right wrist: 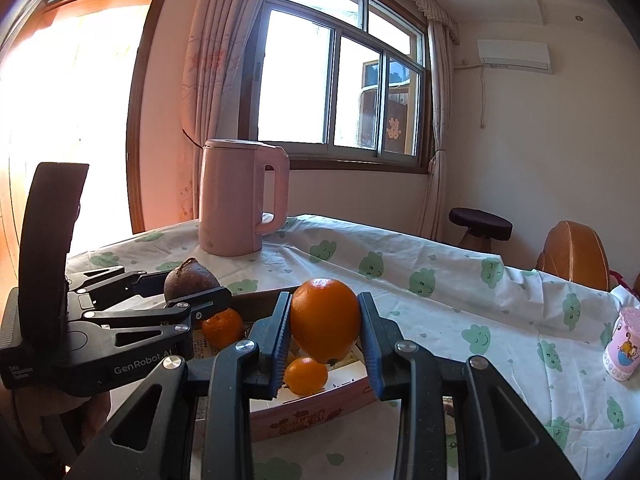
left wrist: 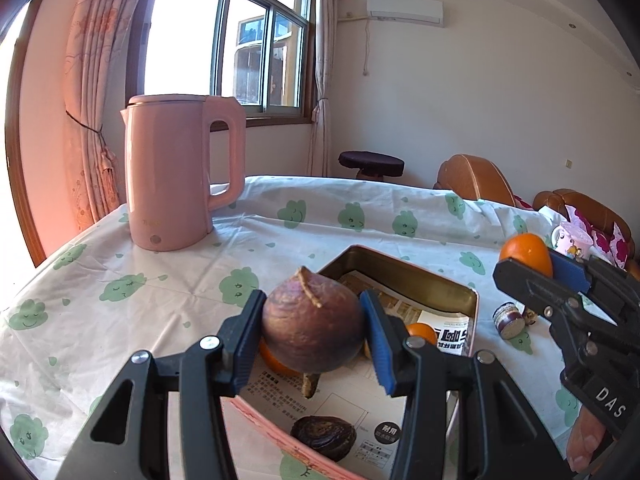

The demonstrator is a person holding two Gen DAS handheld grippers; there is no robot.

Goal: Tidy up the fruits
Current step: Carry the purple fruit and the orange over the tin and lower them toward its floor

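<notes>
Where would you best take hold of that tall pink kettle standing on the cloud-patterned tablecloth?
By its loop handle, coming in from the side where that handle juts out, the right side in the left wrist view. The tall pink kettle stands upright and its smooth body looks too broad for a hand-held gripper, while the open loop leaves room for one finger to slip through. Its weight cannot be told.

Tin on table, kettle behind it to left. Small oranges and wrinkled fruit in tin. Jar right of tin. Cup near table's right edge. Stool beyond table.
</notes>
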